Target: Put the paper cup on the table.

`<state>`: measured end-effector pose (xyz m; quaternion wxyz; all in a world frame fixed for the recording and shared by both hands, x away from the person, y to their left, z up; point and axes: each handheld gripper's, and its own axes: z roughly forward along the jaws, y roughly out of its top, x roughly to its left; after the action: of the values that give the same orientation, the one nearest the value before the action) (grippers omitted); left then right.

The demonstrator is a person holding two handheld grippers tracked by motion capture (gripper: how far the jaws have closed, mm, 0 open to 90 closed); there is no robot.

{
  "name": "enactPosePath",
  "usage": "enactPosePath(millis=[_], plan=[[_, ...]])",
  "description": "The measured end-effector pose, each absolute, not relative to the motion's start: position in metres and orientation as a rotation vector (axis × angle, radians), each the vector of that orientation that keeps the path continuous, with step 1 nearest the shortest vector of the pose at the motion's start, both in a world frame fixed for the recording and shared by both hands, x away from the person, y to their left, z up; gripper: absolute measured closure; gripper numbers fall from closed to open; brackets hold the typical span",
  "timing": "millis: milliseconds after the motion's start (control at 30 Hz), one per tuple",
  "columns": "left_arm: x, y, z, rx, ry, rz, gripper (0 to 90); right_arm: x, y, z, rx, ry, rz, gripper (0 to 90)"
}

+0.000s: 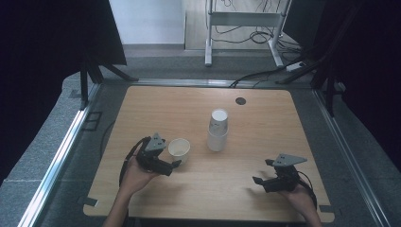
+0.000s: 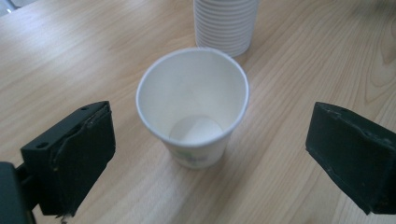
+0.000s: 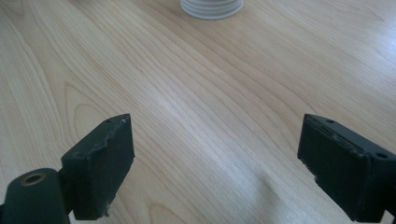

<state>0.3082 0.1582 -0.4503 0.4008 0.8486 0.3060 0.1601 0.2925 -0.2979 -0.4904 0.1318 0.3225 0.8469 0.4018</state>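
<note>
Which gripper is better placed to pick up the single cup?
Left. The left gripper sits open right at the cup, jaws apart on either side. The right gripper is open over bare table, well away from it.

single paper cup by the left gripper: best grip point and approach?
Grip the paper cup across its upper wall, just under the rolled rim, coming in level from the person's side. It stands upright and empty, apart from the cup stack, and the open left gripper already has a jaw on each side. Close gently, since the thin wall probably dents.
</note>
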Motion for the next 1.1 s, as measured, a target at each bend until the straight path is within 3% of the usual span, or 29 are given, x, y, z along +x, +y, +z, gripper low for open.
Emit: enactPosePath(millis=[567,1100], plan=[[0.284,0.166,-0.489,2.12,0.834,0.359,0.0,0.292,-0.298,-0.505,0.981,2.479,1.047,3.2],[0.279,0.15,-0.519,2.231,0.865,0.295,0.0,0.293,-0.296,-0.517,0.996,2.499,1.005,0.0]])
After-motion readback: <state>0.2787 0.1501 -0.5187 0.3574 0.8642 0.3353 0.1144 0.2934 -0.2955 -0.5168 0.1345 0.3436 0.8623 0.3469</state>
